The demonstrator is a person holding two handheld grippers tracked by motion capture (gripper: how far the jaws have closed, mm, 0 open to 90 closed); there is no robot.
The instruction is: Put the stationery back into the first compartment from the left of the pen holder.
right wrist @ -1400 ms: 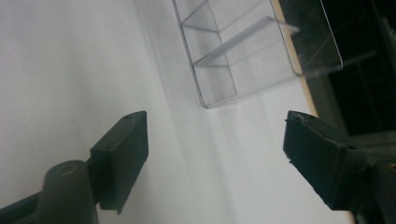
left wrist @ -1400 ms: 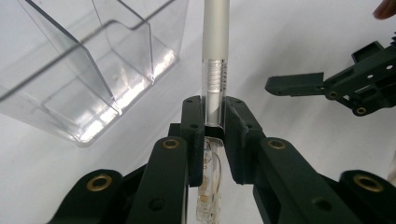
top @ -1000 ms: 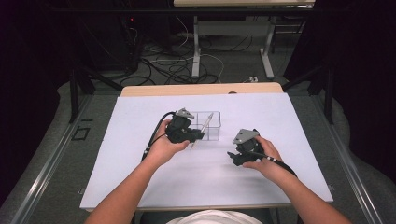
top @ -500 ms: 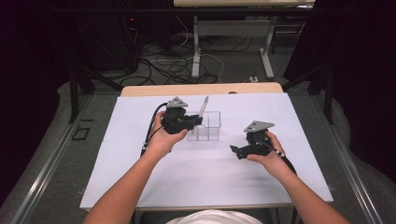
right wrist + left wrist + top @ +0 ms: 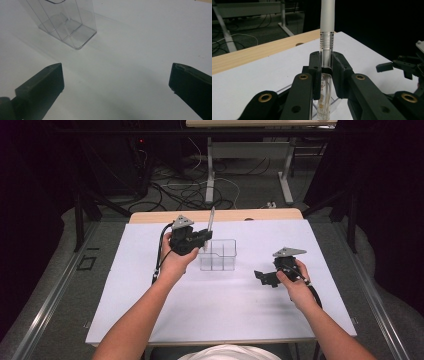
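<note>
My left gripper [image 5: 204,237] is shut on a white pen [image 5: 211,220] that stands nearly upright, just above the left end of a clear plastic organiser box [image 5: 218,255]. In the left gripper view the pen [image 5: 327,30] rises between the closed jaws of my left gripper [image 5: 327,67], and its clear lower end hangs over the box's compartment below. My right gripper [image 5: 262,276] is open and low over the table to the right of the box. In the right gripper view the right gripper [image 5: 116,82] has its jaws wide apart, with the clear box [image 5: 63,21] ahead at upper left.
A white sheet [image 5: 225,315] covers the table, with a wooden strip [image 5: 150,216] along the far edge. Beyond the table are desk legs and cables on the floor [image 5: 200,190]. The other gripper [image 5: 404,67] shows at the right of the left gripper view.
The left gripper has risen and shifted left with the pen, which now stands more upright over the box's left end. The right gripper has moved right, away from the box.
</note>
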